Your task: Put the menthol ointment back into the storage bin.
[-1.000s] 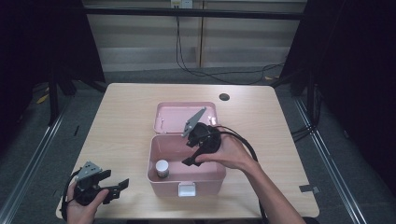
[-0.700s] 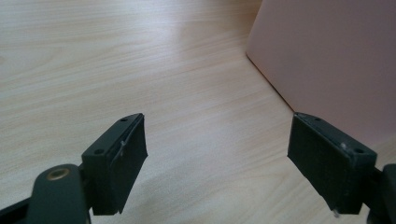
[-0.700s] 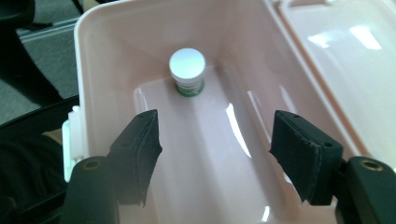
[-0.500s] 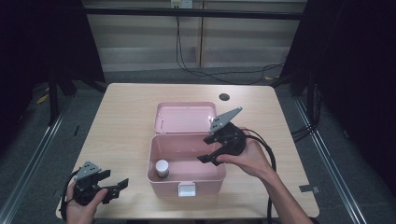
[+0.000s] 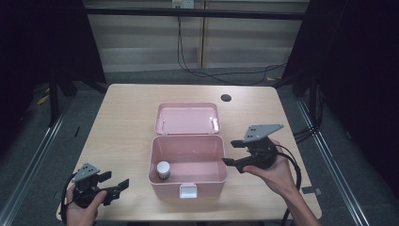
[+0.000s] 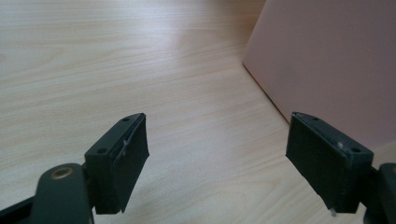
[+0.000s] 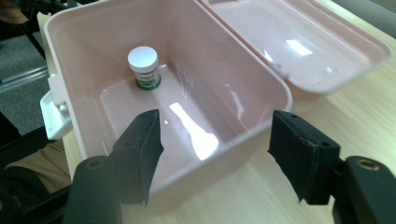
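Small white-capped bottle point(image 5: 163, 169) stands upright in the pink box point(image 5: 187, 184), lid point(image 5: 187, 118) laid back. Your right gripper point(image 5: 227, 152) has just been closing, nothing between its jaws; left gripper point(image 5: 117, 184) released. Closing remains, likely.

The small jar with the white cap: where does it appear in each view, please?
High view: the jar stands in the near-left corner of the open pink box.
Left gripper view: no jar; a pink box wall at right.
Right gripper view: upper left, jar upright on the box floor.
Shared landmark: the pink box.
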A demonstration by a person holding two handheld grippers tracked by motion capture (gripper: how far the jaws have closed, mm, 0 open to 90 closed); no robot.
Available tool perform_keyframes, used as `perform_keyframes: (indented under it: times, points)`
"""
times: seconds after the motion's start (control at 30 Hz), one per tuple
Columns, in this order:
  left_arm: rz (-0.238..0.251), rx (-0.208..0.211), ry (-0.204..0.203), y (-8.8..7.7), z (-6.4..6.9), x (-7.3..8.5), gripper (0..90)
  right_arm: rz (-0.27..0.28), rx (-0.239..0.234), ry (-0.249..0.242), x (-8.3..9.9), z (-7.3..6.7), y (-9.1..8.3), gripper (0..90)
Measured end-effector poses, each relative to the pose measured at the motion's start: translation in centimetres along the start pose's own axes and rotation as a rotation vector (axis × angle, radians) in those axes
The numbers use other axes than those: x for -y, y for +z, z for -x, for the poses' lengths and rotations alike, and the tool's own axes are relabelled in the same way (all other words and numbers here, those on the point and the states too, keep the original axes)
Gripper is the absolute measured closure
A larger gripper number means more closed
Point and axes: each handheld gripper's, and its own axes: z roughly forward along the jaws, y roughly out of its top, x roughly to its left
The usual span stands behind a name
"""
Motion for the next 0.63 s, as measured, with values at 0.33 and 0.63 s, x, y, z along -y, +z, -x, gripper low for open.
perform_keyframes:
  times: [0.33,0.63]
  points:
    - [-0.014,0.006,0.035,-0.4,0.8,0.2,20.4,0.081,0.118,0.131,4.9,0.4,-2.1,29.2]
    - [0.003,0.002,0.022,-0.6,0.5,0.2,19.9,0.071,0.144,0.229,9.0,0.9,-1.7,22.5]
